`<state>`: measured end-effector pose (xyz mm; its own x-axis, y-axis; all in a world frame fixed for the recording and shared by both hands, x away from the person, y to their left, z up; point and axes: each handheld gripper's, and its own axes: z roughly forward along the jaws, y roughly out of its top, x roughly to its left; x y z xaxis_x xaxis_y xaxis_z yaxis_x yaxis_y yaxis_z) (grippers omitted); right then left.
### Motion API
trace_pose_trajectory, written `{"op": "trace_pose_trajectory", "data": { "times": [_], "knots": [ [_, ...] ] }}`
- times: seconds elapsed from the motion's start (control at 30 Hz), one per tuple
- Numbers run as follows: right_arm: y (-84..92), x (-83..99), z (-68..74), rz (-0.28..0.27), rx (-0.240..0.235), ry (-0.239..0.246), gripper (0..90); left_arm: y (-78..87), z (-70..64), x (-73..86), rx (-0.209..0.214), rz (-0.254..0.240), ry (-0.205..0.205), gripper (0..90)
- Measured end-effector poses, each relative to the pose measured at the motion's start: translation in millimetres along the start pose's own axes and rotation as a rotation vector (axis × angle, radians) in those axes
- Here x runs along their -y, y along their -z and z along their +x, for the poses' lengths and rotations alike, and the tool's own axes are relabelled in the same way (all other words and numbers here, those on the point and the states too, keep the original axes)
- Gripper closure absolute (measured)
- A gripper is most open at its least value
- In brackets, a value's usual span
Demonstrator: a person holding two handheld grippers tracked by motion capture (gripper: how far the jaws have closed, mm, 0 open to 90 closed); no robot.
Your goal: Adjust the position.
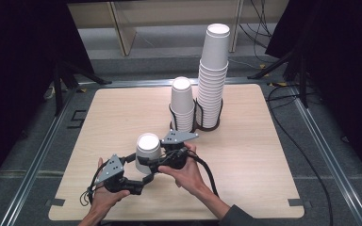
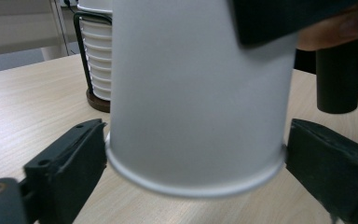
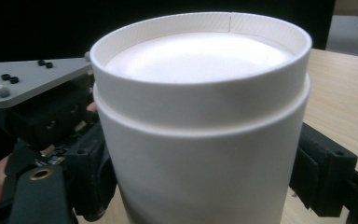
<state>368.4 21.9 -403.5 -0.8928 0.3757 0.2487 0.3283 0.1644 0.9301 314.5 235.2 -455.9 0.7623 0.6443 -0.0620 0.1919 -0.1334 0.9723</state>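
We hold an upturned paper cup [image 1: 148, 149] low over the near middle of the table [image 1: 264, 188], so both tools can work on it; our left gripper [image 2: 196, 154] brackets its rolled rim, jaws spread, seemingly not pressing; our right gripper [image 3: 205, 182] flanks its upper wall, whether clamped we cannot tell; beyond wait the short stack [image 1: 182, 104] and tall stack [image 1: 213, 75] in wire holders.
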Motion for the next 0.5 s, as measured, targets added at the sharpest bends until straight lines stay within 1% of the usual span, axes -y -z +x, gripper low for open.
{"op": "trace_pose_trajectory", "data": {
  "times": [0.03,0.07,0.1,0.13,0.17,0.2,0.27,0.3,0.33,0.4,0.43,0.47,0.5],
  "knots": [
    [-0.3,0.4,2.3,0.006,-0.012,-0.037,20.8,-0.4,-0.2,0.0,-0.001,0.003,-0.003,1.9],
    [-1.8,1.0,4.3,0.009,-0.018,-0.042,20.7,0.7,-0.8,-0.5,-0.01,0.023,-0.002,1.1],
    [-4.4,1.5,3.4,-0.009,-0.024,-0.005,20.8,0.5,-0.9,-0.4,-0.008,0.023,-0.002,0.8],
    [-4.8,1.4,6.2,0.004,-0.032,-0.026,20.7,0.8,-0.9,-0.3,-0.007,0.023,-0.003,0.6],
    [-5.6,1.5,7.2,0.002,-0.033,-0.016,20.7,0.8,-0.7,-0.1,-0.004,0.017,-0.004,0.4],
    [-5.9,1.5,7.9,0.0,-0.033,-0.015,20.7,-0.2,-0.4,0.4,0.008,-0.001,0.001,0.4],
    [-5.9,1.3,8.3,0.001,-0.036,-0.008,20.7,0.3,-0.3,0.6,0.01,-0.001,0.008,0.9],
    [-5.2,1.0,9.1,0.006,-0.04,-0.021,20.6,0.7,-0.5,0.7,0.007,0.007,0.014,0.9],
    [-5.5,1.1,8.8,0.007,-0.045,-0.024,20.6,0.7,-0.7,0.7,0.007,0.01,0.015,1.2],
    [-5.9,1.8,7.8,0.007,-0.036,-0.02,20.0,0.5,-0.7,1.1,0.01,0.003,0.013,3.8],
    [-6.0,2.0,7.7,0.003,-0.041,-0.025,19.8,1.0,-0.5,0.8,0.01,0.007,0.012,3.8],
    [-6.3,2.2,6.8,-0.001,-0.042,-0.016,19.3,2.6,-0.5,-0.1,0.002,0.021,0.001,4.9],
    [-5.8,2.0,6.3,0.0,-0.043,-0.022,18.9,1.5,-1.1,0.3,0.008,0.001,0.01,5.9]
  ]
}}
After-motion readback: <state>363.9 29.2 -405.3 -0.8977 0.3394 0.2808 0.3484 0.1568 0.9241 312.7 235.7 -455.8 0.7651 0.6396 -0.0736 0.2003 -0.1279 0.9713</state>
